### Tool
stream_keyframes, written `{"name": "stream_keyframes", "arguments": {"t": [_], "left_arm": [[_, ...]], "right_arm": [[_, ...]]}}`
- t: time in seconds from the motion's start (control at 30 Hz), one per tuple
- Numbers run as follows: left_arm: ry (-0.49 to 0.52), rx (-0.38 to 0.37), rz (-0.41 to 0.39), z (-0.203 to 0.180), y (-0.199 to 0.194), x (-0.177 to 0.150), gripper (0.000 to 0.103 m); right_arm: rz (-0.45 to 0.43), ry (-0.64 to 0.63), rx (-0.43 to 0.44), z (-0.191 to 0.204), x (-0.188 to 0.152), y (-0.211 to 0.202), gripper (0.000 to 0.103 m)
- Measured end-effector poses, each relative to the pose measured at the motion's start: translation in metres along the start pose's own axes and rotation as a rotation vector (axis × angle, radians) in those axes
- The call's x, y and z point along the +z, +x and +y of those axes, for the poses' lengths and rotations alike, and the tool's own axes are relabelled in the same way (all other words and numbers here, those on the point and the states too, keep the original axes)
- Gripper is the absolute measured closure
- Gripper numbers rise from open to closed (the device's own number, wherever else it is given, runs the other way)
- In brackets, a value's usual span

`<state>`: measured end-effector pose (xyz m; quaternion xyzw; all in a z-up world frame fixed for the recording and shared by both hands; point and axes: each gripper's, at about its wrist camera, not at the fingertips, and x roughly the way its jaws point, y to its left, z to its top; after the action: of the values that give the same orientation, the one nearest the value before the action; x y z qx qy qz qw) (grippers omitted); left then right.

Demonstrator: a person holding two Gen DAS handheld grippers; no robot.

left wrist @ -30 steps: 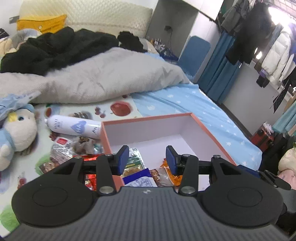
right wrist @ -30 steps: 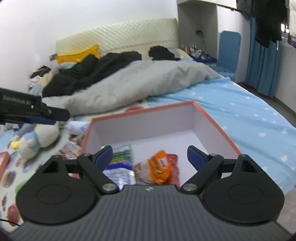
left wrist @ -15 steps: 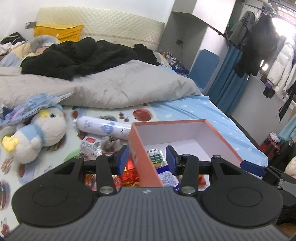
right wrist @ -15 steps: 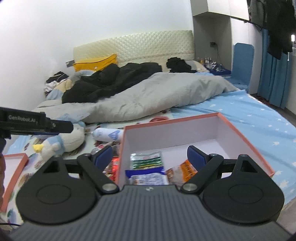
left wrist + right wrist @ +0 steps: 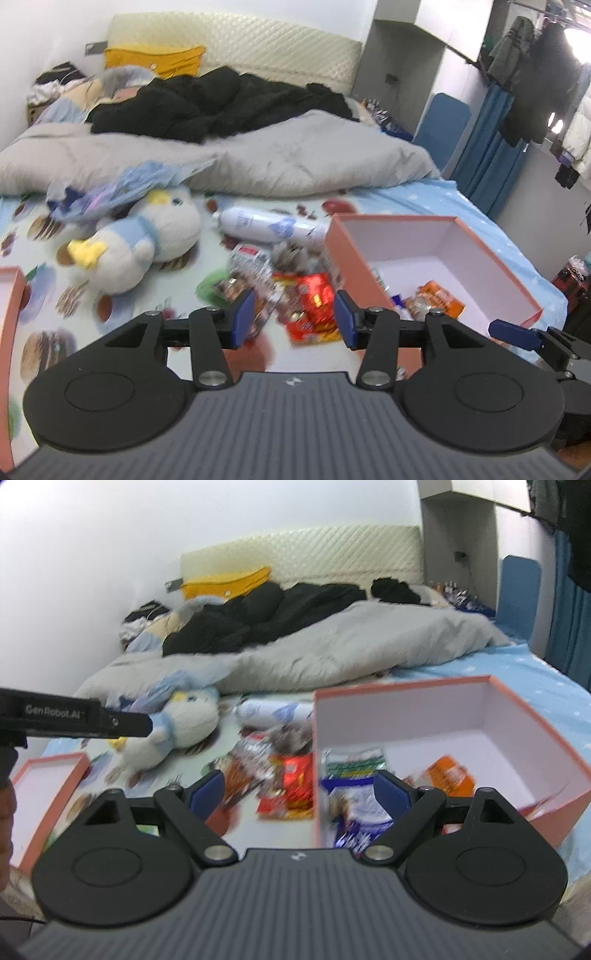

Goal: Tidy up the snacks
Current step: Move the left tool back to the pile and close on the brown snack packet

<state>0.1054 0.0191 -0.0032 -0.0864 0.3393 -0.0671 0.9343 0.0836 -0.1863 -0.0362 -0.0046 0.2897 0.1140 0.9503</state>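
Note:
A pink open box (image 5: 461, 236) (image 5: 517, 705) sits on the bed and holds several snack packets, among them an orange one (image 5: 448, 775) and a green-white one (image 5: 354, 762). A pile of loose snack packets (image 5: 291, 295) (image 5: 277, 771), with a red one on top, lies on the sheet just left of the box. My left gripper (image 5: 293, 314) is open and empty, above the pile. My right gripper (image 5: 299, 794) is open wide and empty, straddling the box's left wall. The left gripper also shows at the left of the right wrist view (image 5: 74, 718).
A plush penguin (image 5: 147, 236) and a white bottle (image 5: 266, 227) lie beyond the pile. A second pink box (image 5: 48, 790) sits at the left. A grey duvet (image 5: 258, 162) and black clothes cover the far bed. The bed's edge is at the right.
Both grippers have swung left: the box has shifted right in both views and the loose snack pile now sits between the left fingers. Both stayed open.

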Motion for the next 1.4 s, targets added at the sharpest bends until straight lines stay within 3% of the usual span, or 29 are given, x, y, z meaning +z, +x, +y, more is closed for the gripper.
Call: {"name": "stream_keyframes", "arguments": {"t": [0.1,0.3,0.77,0.83,1.1,1.17,1.23,1.4], "left_arm": [[-0.020,0.010,0.019,0.012,0.001,-0.010,0.040],[-0.064,0.028,0.049,0.037,0.017,-0.026,0.035],[-0.184,0.076,0.112,0.105,0.107,-0.033,0.029],[-0.207,0.060,0.118,0.117,0.122,-0.034,0.029],[-0.209,-0.032,0.161,0.137,0.189,-0.019,0.027],[-0.193,-0.042,0.167,0.137,0.203,-0.014,0.027],[-0.168,-0.057,0.176,0.136,0.217,-0.010,0.027],[-0.074,-0.062,0.218,0.128,0.250,-0.006,0.026]], "right_arm": [[0.027,-0.010,0.017,0.010,-0.012,0.003,0.014],[0.038,-0.084,0.028,0.031,-0.015,0.017,0.014],[0.095,-0.229,0.059,0.070,-0.015,0.105,0.015],[0.114,-0.257,0.043,0.074,-0.019,0.122,0.023],[0.179,-0.289,-0.101,0.084,-0.033,0.187,0.034],[0.193,-0.283,-0.112,0.085,-0.035,0.199,0.035],[0.213,-0.276,-0.105,0.085,-0.036,0.208,0.047],[0.234,-0.335,-0.133,0.091,-0.045,0.220,0.051]]}}
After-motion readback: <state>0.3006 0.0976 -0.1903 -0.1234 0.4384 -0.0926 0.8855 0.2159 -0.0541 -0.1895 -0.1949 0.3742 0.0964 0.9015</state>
